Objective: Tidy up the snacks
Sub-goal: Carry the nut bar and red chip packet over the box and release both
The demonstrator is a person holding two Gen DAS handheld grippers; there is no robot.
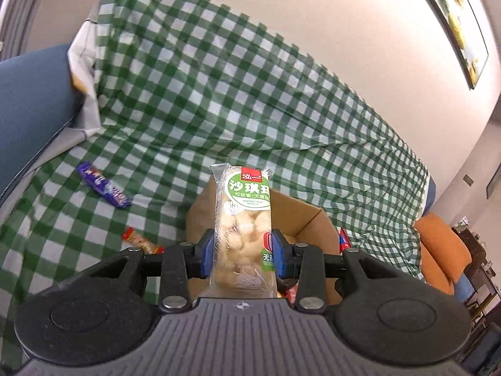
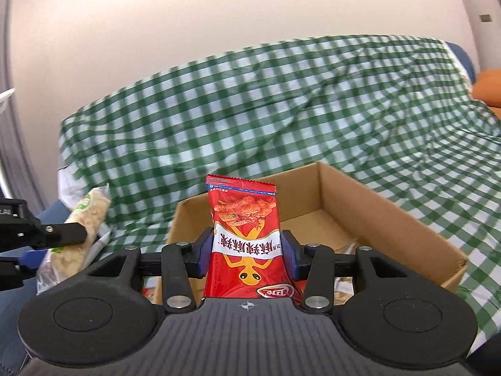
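My left gripper [image 1: 245, 252] is shut on a clear pack of puffed rice cake with a green label [image 1: 242, 219], held upright in front of the cardboard box [image 1: 308, 216]. My right gripper [image 2: 247, 255] is shut on a red snack packet [image 2: 244, 235], standing over the near edge of the open cardboard box [image 2: 360, 200]. In the right wrist view the left gripper [image 2: 47, 235] with its rice cake pack [image 2: 83, 232] shows at the left, beside the box. A few packets lie in the box bottom, mostly hidden.
A green checked cloth [image 1: 219, 109] covers the sofa seat and back. A purple bar [image 1: 103, 185] and an orange-red packet [image 1: 141, 241] lie on it left of the box. A red packet [image 1: 343, 239] lies right of the box. An orange cushion [image 1: 441, 250] sits at the far right.
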